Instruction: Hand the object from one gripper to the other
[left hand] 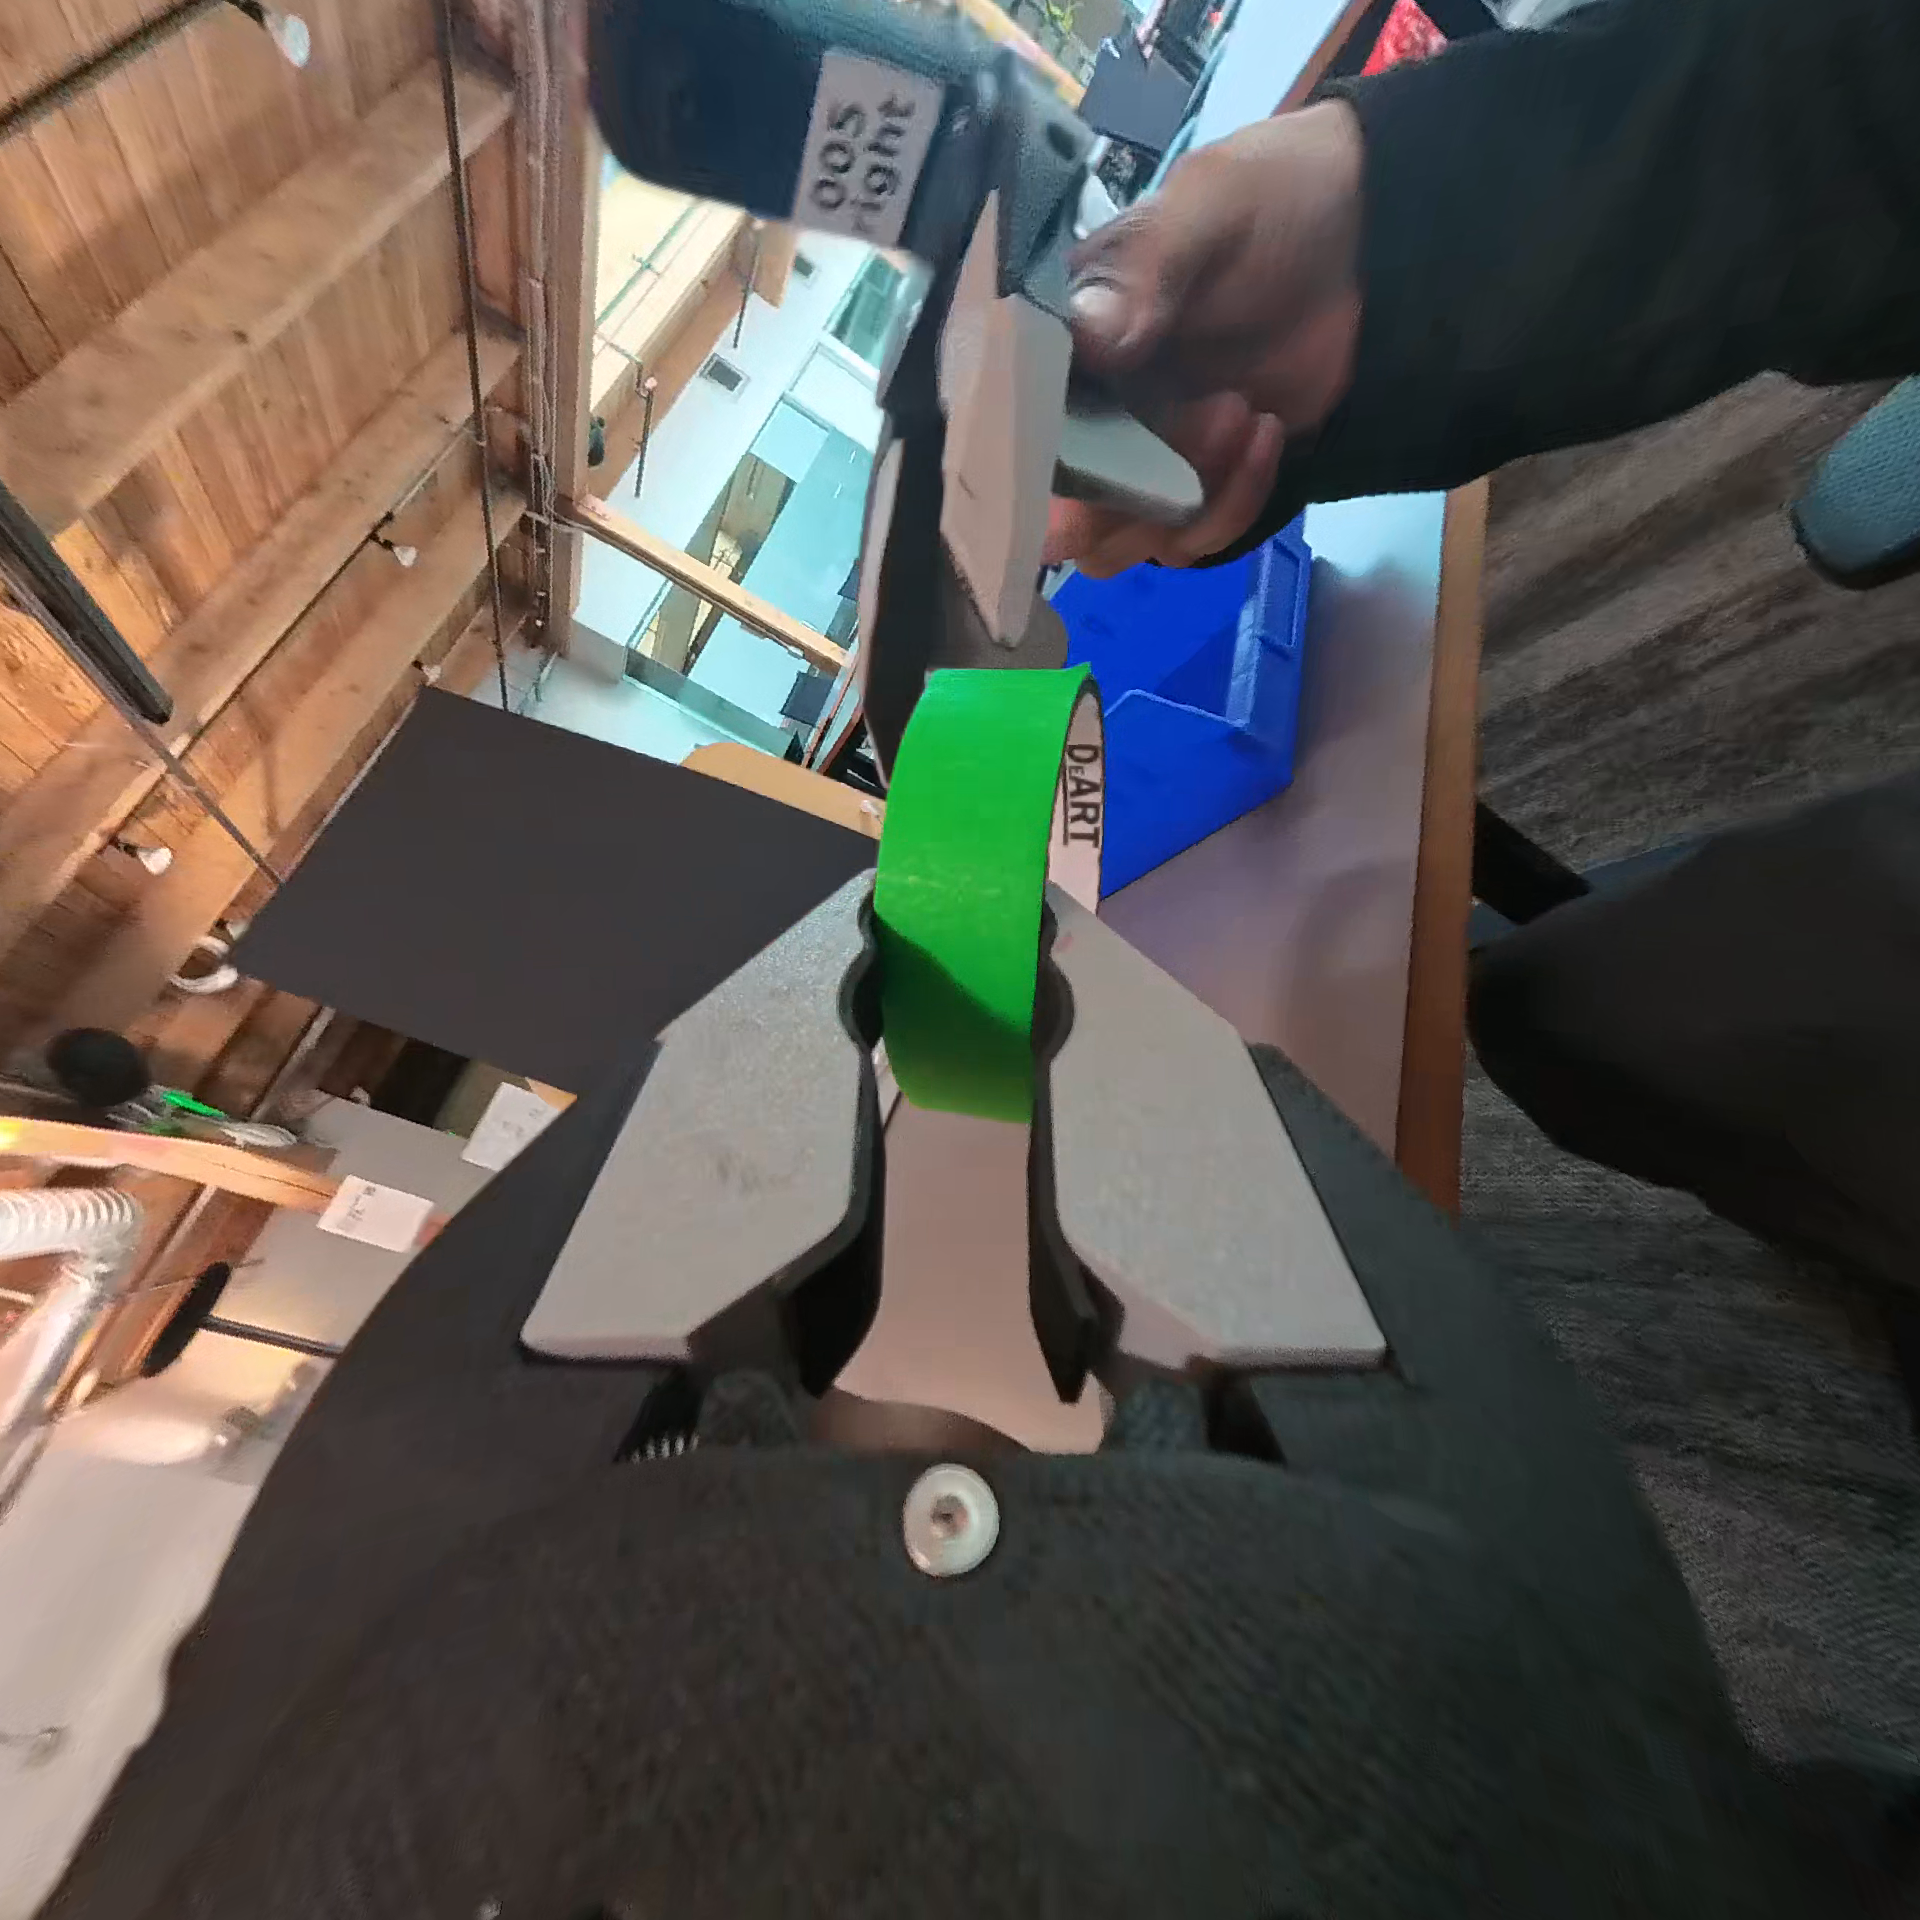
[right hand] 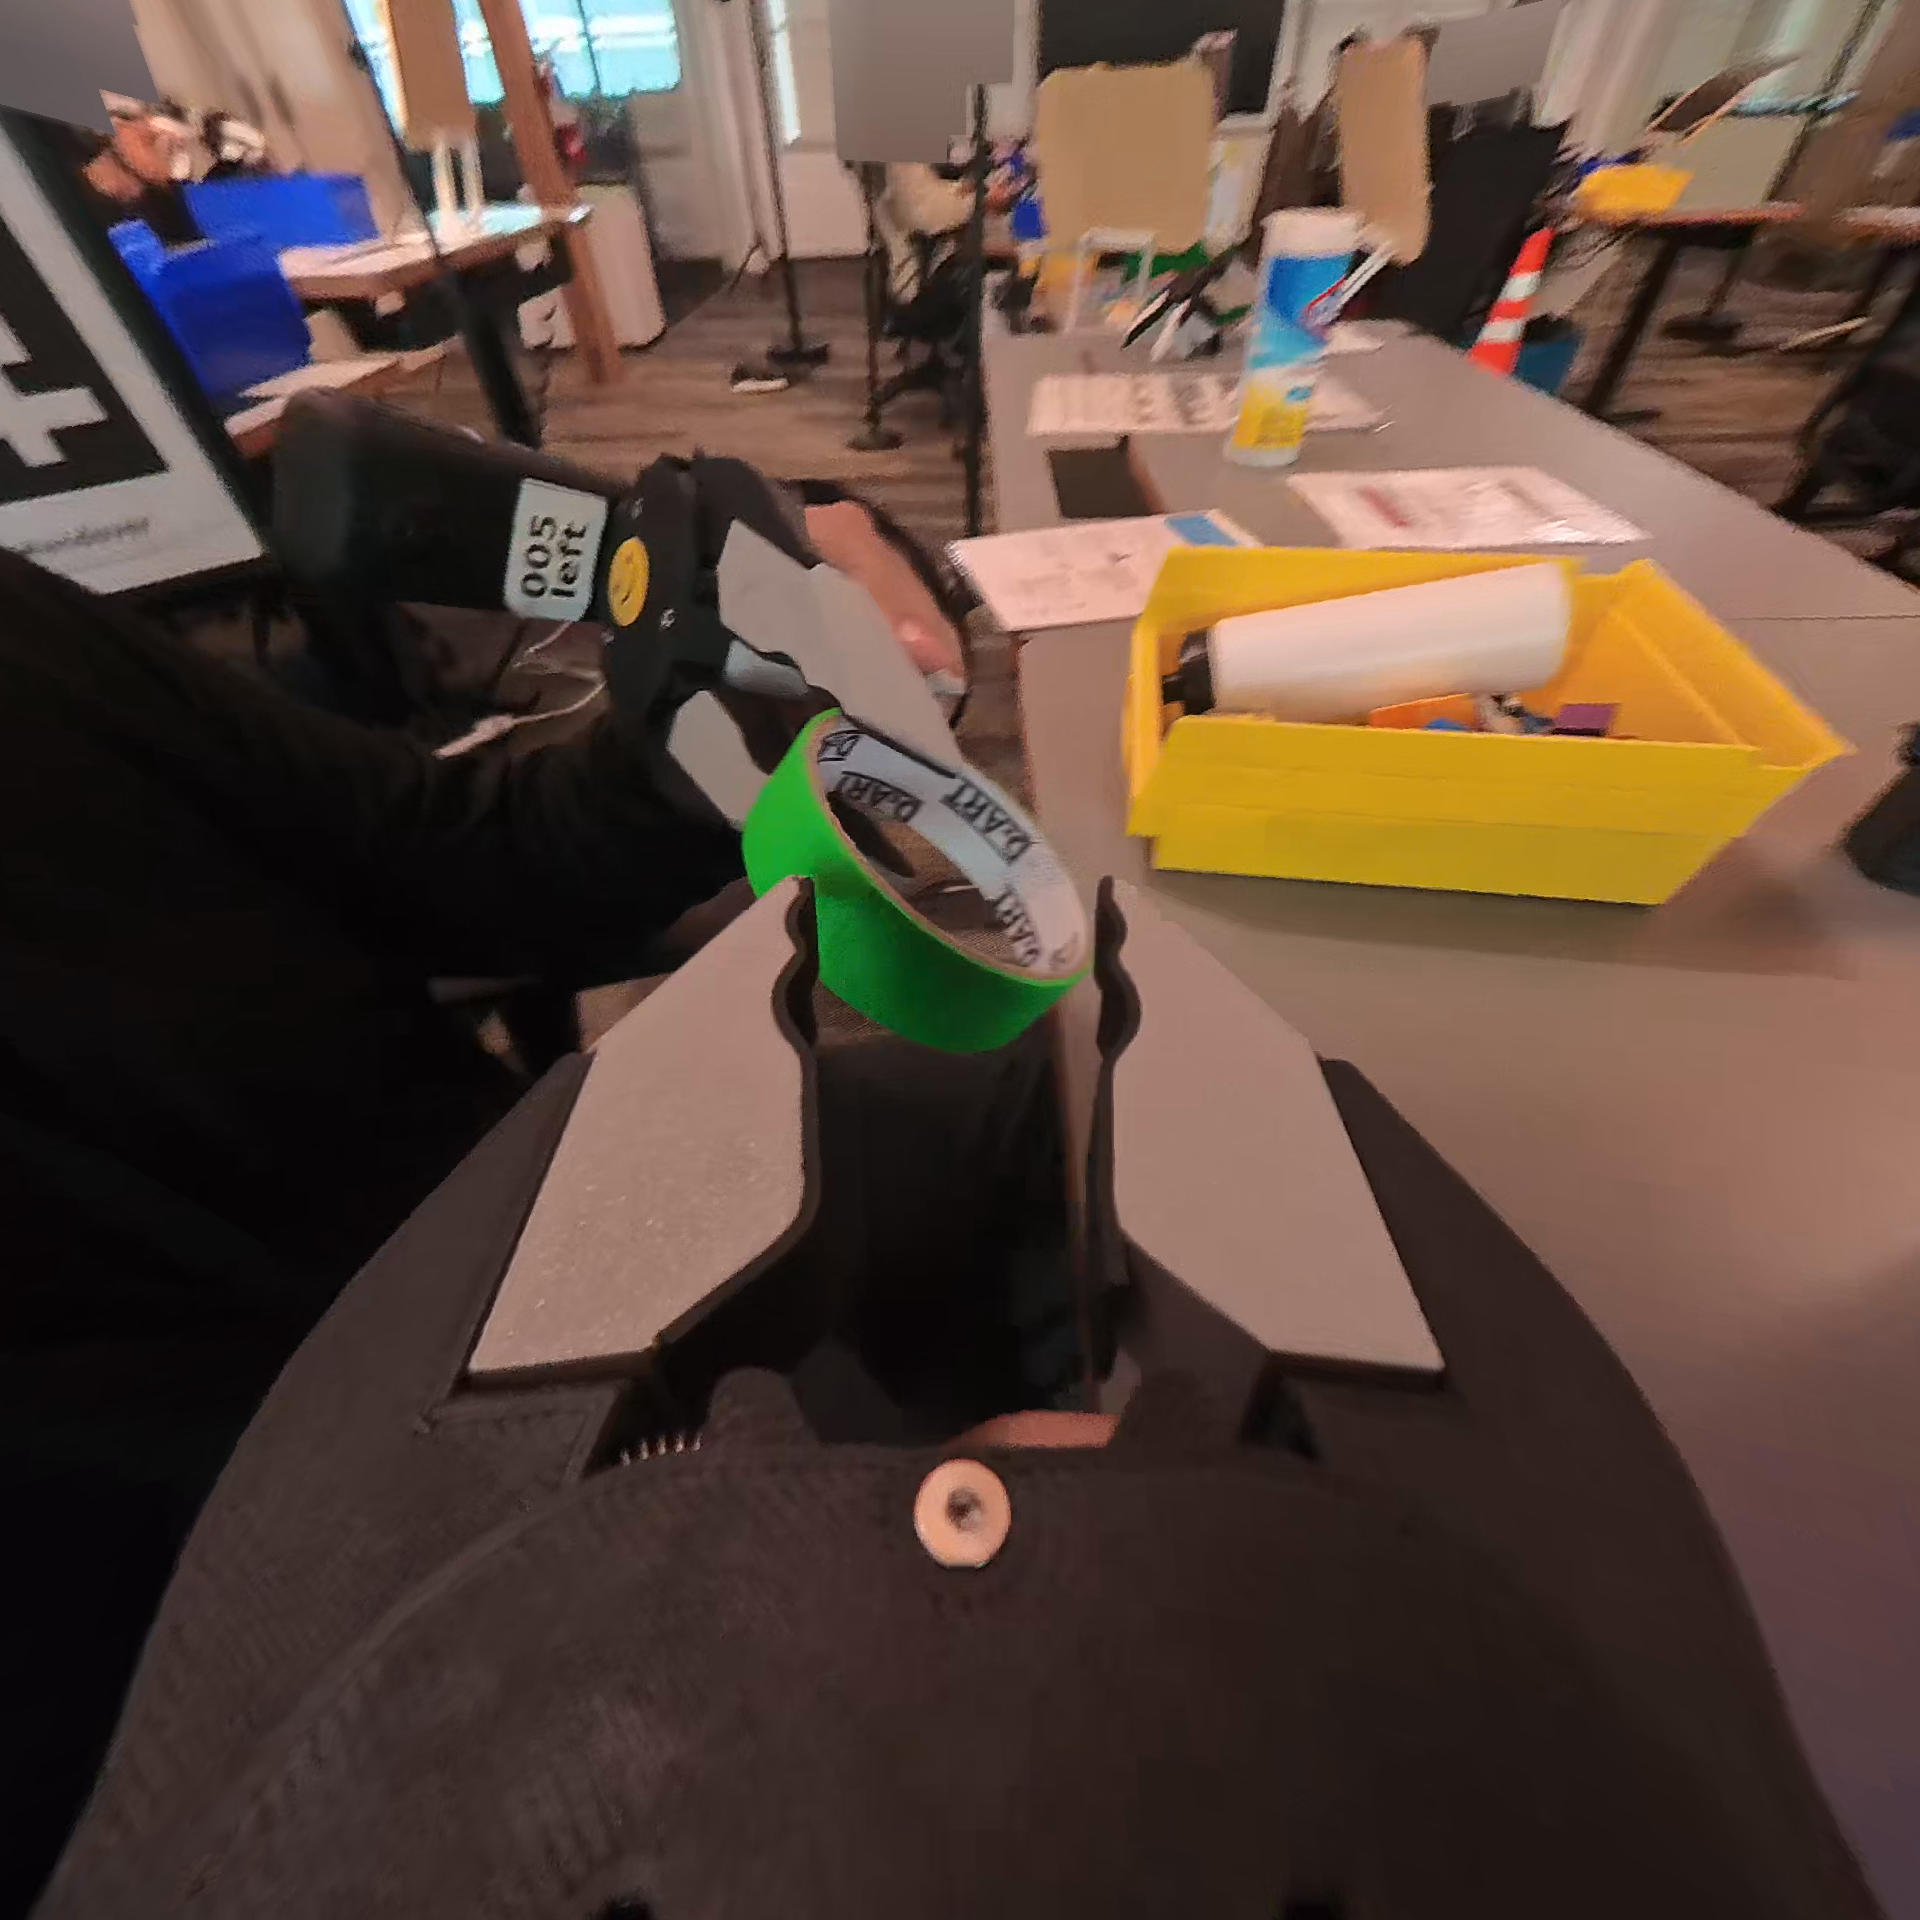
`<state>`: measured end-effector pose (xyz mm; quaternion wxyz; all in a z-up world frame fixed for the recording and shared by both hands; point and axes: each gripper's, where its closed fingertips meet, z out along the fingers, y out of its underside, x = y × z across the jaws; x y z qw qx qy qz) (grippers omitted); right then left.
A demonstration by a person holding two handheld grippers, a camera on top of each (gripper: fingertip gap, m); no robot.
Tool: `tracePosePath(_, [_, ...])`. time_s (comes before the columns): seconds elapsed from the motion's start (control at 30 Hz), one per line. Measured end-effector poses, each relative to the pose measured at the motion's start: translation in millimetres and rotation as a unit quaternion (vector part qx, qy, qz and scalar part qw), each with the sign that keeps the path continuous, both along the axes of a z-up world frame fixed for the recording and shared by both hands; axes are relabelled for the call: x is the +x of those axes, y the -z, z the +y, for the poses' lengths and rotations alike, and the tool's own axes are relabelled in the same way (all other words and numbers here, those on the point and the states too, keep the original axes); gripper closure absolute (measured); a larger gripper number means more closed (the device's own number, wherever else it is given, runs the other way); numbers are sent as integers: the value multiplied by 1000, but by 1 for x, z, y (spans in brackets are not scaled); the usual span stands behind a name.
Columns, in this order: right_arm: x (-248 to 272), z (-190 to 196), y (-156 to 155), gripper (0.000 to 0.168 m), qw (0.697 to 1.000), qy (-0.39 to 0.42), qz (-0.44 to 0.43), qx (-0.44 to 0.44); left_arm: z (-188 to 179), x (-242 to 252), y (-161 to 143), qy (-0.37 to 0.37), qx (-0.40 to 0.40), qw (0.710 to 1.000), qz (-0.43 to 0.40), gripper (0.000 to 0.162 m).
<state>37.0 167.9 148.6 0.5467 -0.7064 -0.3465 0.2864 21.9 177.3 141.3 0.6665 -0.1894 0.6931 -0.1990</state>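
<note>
A roll of green tape (left hand: 961, 831) with a white printed core is held in the air above the grey table's near edge (right hand: 1455, 1039). My left gripper (left hand: 956, 935) is shut on the roll's band, one finger inside the ring and one outside. It also shows in the right wrist view (right hand: 831, 790), gripping the roll's far side. My right gripper (right hand: 951, 904) is open, its fingertips on either side of the near part of the roll (right hand: 914, 987), not clamping it. It shows from above in the left wrist view (left hand: 956, 665), at the roll's top.
A yellow bin (right hand: 1455, 821) holding a white bottle (right hand: 1382, 644) and small items stands on the table to the right. A blue bin (left hand: 1195, 727) sits on the table behind the roll. Papers and a wipes canister (right hand: 1288, 332) lie farther back. A person's hand (left hand: 1195, 312) holds the right gripper. Less than 4 cm separates the two grippers' tips.
</note>
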Motion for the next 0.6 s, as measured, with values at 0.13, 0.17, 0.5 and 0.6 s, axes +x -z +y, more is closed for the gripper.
tracePosePath(0.13, [9,-1,-9,112,997,29,-34,61,7,-2,-14,24,-118,993,-10,138])
tracePosePath(0.17, [9,-1,-9,112,995,38,-54,79,4,-2,-17,43,-166,985,-6,139])
tracePosePath(0.5, [-14,1,2,144,987,30,-111,110,-11,6,-21,108,-369,922,53,138])
tracePosePath(0.6, [-13,-1,0,145,992,19,-85,89,-8,8,-16,91,-353,930,53,137])
